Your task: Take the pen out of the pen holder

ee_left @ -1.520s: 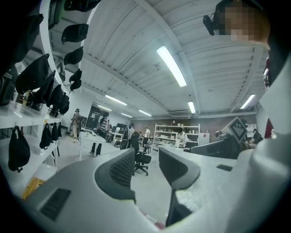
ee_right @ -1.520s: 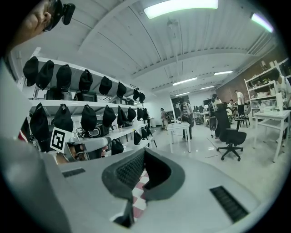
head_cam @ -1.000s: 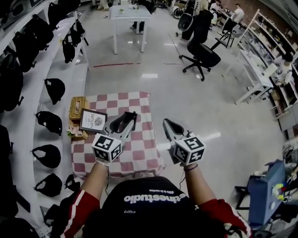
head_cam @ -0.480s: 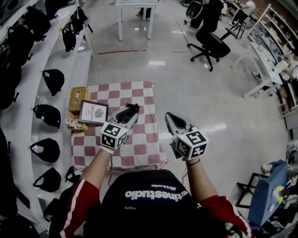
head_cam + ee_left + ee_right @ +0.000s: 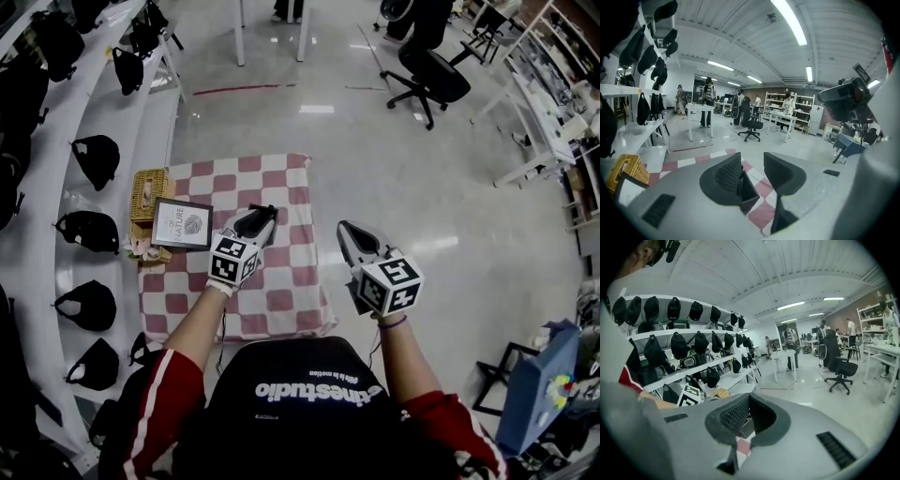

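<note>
A small dark box-shaped pen holder (image 5: 746, 191) stands on the red-and-white checked cloth (image 5: 281, 300); in the left gripper view it lies low between the jaws. I can make out no pen in any view. My left gripper (image 5: 260, 218) hangs over the middle of the cloth, open, its jaws either side of the holder without touching it. My right gripper (image 5: 345, 231) is off the table's right edge, shut with nothing in it. Through its lower jaw gap the right gripper view shows the holder (image 5: 745, 426).
A wicker basket (image 5: 150, 187) and a framed picture (image 5: 183, 225) stand at the cloth's left edge. White shelves with black caps (image 5: 89, 230) run along the left. An office chair (image 5: 431, 80) and a white table leg (image 5: 241, 33) stand farther off on the glossy floor.
My left gripper has moved forward over the cloth toward the holder. The right gripper has stayed beside the table's right edge, still shut. The head camera has come closer to the table.
</note>
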Demonstrator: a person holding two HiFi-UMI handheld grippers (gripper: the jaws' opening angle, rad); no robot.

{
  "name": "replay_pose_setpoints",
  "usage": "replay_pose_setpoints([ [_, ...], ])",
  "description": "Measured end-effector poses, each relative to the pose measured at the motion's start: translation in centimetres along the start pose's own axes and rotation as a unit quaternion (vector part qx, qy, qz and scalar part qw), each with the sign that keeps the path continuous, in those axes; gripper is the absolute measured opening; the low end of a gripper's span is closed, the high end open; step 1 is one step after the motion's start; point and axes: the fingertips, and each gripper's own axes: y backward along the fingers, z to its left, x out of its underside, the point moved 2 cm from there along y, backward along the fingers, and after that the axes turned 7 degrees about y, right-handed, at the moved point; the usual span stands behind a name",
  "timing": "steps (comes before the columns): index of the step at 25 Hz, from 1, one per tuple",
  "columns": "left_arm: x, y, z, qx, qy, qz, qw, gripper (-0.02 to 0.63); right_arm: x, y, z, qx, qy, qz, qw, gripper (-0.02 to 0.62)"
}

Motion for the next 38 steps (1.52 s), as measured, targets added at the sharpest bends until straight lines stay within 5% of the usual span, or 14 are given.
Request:
replay_pose_setpoints([
  [21, 5.0, -7.2, 3.2, -0.063, 0.042, 0.081, 0.9938, 0.153, 3.0, -1.2, -4.0, 0.019, -0.030, 0.039, 0.999, 0.005],
  [30, 5.5, -8.0, 3.7, -0.093, 0.017, 0.107, 0.9899, 0.149, 3.5, -1.2, -4.7, 0.022, -0.038, 0.043, 0.998, 0.005],
  [32, 5.6, -7.9, 3.6, -0.098, -0.003, 0.112, 0.9888, 0.073, 3.6, -1.2, -4.8, 0.021, -0.038, 0.044, 0.998, 0.005],
  [38, 5.5, -7.8, 3.0, -0.091, -0.019, 0.112, 0.9893, 0.067, 3.9, -0.7, -4.9, 0.021, -0.038, 0.045, 0.998, 0.005],
])
